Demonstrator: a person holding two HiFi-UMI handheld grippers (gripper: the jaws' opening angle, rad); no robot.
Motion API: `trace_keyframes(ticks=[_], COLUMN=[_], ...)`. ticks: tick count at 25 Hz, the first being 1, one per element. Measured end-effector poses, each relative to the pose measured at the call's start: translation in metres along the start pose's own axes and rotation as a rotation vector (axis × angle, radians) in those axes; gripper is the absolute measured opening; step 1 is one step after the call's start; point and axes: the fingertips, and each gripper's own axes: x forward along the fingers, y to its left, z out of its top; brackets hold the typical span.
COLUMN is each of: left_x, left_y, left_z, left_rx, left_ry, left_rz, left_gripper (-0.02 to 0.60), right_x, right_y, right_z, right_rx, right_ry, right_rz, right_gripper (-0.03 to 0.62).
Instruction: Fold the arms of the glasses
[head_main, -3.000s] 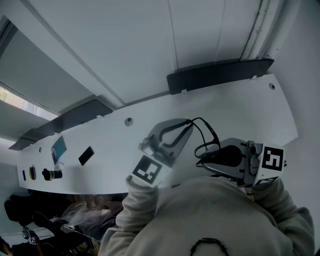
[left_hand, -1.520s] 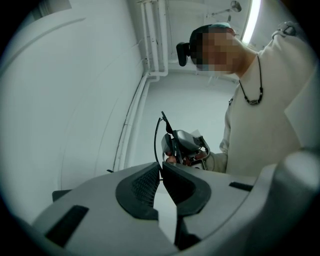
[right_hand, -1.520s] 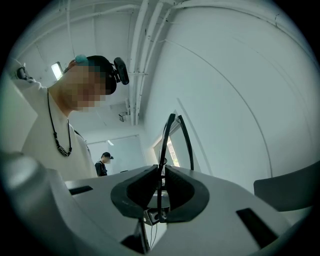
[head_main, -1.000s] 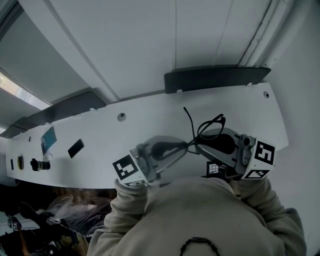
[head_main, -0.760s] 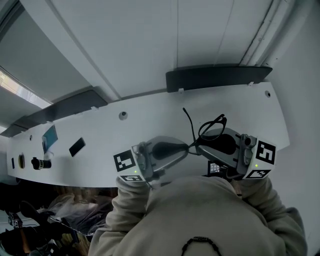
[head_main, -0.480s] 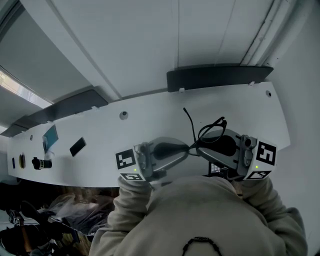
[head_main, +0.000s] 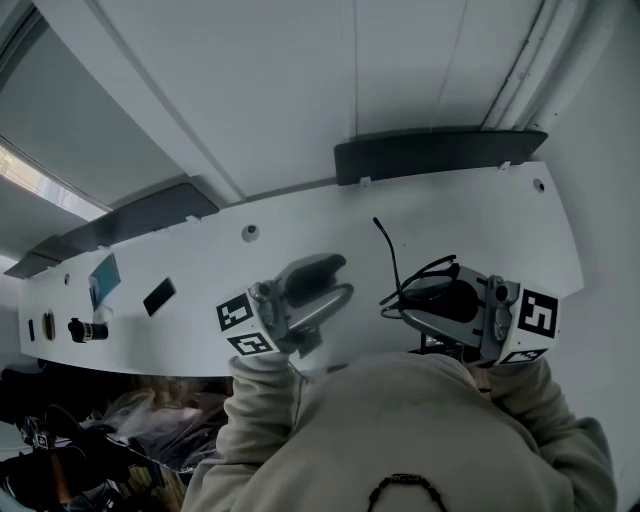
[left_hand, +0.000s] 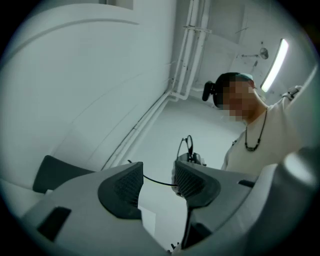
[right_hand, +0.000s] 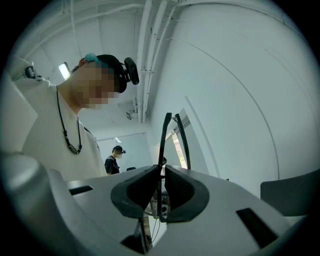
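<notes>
**A:** Entry one: the glasses (head_main: 421, 272). Location, holder?

**B:** Right of centre in the head view, lifted off the white table (head_main: 480, 205). Right gripper (head_main: 402, 300): jaws clamped on the thin dark frame, which rises between its pads in the right gripper view (right_hand: 163, 142). One arm (head_main: 384, 245) stands out unfolded, pointing to the upper middle of the frame.

**A:** Entry two: the left gripper (head_main: 335, 281).

**B:** Centre of the head view, apart from the glasses. Its jaws have just been opening, and the pads (left_hand: 131, 184) press on nothing. The loose arm shows only as a dark line beyond the gap.

**A:** Step in hand, handling note?

**B:** Judged: fold the outstanding arm.
- Keep the right clamp steady on the frame.
- Bring one left pad against the arm near its tip, on the outer side.
- Sweep it round the hinge toward the lenses; do not pinch or bend it.
- Thin frame: likely to twist under a sideways load.

**A:** Entry three: brands, labels, writing?

**B:** None legible. Only black-and-white square markers on the gripper cubes (head_main: 539, 313). The small items at the table's left end (head_main: 157, 297) are too small to read.
</notes>
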Motion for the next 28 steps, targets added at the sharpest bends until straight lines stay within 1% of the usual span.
trace_keyframes(ticks=[3,5,8,10,12,15,21,22,23,24,25,28], left_x=[0.003,0.003,0.005,0.008,0.008,0.005,0.005,0.005,0.005,0.004,0.005,0.007], left_y=[0.028,0.036,0.037,0.035,0.033,0.033,0.036,0.037,0.038,0.039,0.038,0.033], left_z=[-0.003,-0.004,-0.004,-0.005,-0.005,-0.01,-0.016,-0.014,-0.013,-0.011,-0.011,-0.013], left_rx=[-0.055,-0.096,-0.129,-0.144,-0.179,-0.218,-0.207,-0.208,-0.209,-0.206,-0.196,-0.156], left_ry=[0.011,-0.002,-0.016,-0.015,-0.027,-0.042,-0.006,-0.009,-0.012,-0.011,-0.002,0.053], left_rz=[0.12,0.157,0.162,0.143,0.119,0.115,0.155,0.16,0.165,0.172,0.176,0.162], left_gripper=[0.186,0.186,0.186,0.186,0.186,0.186,0.18,0.166,0.131,0.074,0.047,0.04], right_x=[0.003,0.009,0.017,0.021,0.023,0.025,0.029,0.03,0.03,0.029,0.029,0.028], right_y=[0.009,0.02,0.034,0.04,0.045,0.053,0.06,0.06,0.058,0.056,0.055,0.056], right_z=[-0.002,-0.006,-0.014,-0.017,-0.02,-0.023,-0.029,-0.03,-0.032,-0.033,-0.034,-0.036], right_rx=[-0.033,-0.054,-0.074,-0.085,-0.091,-0.102,-0.084,-0.081,-0.077,-0.072,-0.067,-0.048], right_ry=[0.022,0.038,0.061,0.074,0.08,0.088,0.105,0.113,0.122,0.13,0.134,0.133], right_rz=[0.038,0.063,0.092,0.106,0.12,0.151,0.181,0.18,0.177,0.173,0.171,0.182], right_gripper=[0.06,0.06,0.06,0.059,0.06,0.06,0.059,0.059,0.06,0.058,0.06,0.06])
